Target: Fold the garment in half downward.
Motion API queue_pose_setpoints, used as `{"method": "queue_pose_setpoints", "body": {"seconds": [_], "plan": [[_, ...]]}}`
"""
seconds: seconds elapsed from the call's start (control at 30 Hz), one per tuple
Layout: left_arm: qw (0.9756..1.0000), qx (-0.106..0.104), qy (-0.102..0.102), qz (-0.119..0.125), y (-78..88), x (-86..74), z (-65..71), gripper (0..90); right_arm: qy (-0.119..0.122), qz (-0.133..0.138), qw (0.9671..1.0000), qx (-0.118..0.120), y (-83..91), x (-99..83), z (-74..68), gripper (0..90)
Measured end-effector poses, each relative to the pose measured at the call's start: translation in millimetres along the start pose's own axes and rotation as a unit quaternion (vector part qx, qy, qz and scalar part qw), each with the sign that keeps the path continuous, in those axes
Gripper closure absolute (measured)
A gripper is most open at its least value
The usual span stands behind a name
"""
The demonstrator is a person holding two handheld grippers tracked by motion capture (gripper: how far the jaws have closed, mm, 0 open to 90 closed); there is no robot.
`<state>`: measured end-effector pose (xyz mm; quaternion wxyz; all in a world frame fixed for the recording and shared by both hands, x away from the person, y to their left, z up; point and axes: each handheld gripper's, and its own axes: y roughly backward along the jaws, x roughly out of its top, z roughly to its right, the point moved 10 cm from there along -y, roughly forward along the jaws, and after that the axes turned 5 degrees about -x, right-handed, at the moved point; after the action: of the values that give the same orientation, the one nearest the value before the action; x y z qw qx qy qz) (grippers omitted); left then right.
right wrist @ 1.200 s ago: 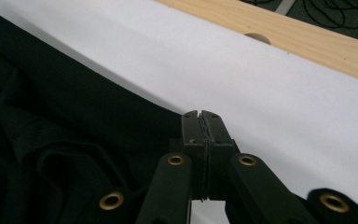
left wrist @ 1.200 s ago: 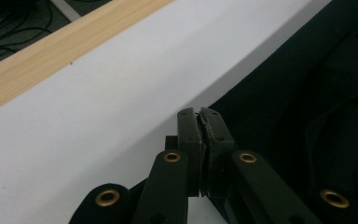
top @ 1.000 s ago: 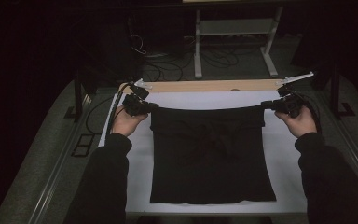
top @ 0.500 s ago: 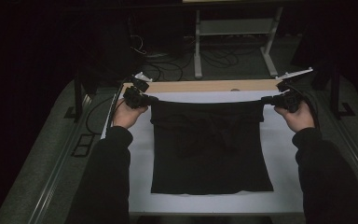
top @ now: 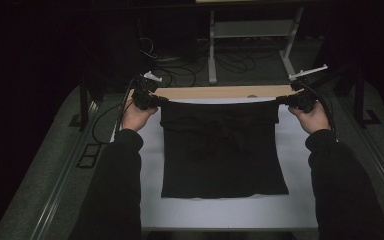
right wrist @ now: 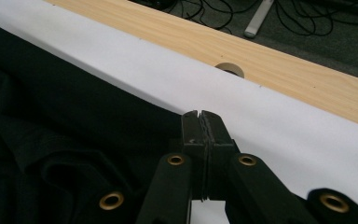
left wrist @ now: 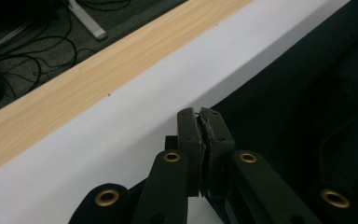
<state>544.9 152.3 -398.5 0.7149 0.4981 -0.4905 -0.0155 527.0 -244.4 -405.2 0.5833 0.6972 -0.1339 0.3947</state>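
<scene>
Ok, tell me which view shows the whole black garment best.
The high view: the black garment lies spread on the white sheet, all edges visible. The left gripper view shows one corner pinched by the left gripper; the right gripper view, the right gripper pinching the other.

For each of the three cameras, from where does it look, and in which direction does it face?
High view: above the person's side, facing forward and down on the white table and black garment; both forearms, left tongs and right tongs show.
Left gripper view: rides the left tongs, shut on the garment's corner.
Right gripper view: rides the right tongs, likewise.
All share garment, white surface and wooden strip.
</scene>
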Motion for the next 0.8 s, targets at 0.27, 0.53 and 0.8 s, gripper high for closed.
{"method": "queue_pose_setpoints", "body": {"seconds": [0.27, 0.53, 0.8], "plan": [[1.0, 0.003, 0.004, 0.004, -3.0, 1.6, -4.8, 86.1, -0.008, 0.003, 1.0, 0.001, -7.5, 4.7, 5.4, 88.0], [0.9998, -0.001, 0.017, -0.006, -18.0, -9.3, -5.0, 86.0, -0.01, -0.009, 0.9999, 0.005, -22.0, -2.8, 2.3, 87.7], [0.9994, -0.003, 0.029, -0.019, -33.4, -26.1, -6.7, 85.9, -0.013, -0.021, 0.9997, 0.005, -35.4, -11.1, 0.7, 87.6]]}}
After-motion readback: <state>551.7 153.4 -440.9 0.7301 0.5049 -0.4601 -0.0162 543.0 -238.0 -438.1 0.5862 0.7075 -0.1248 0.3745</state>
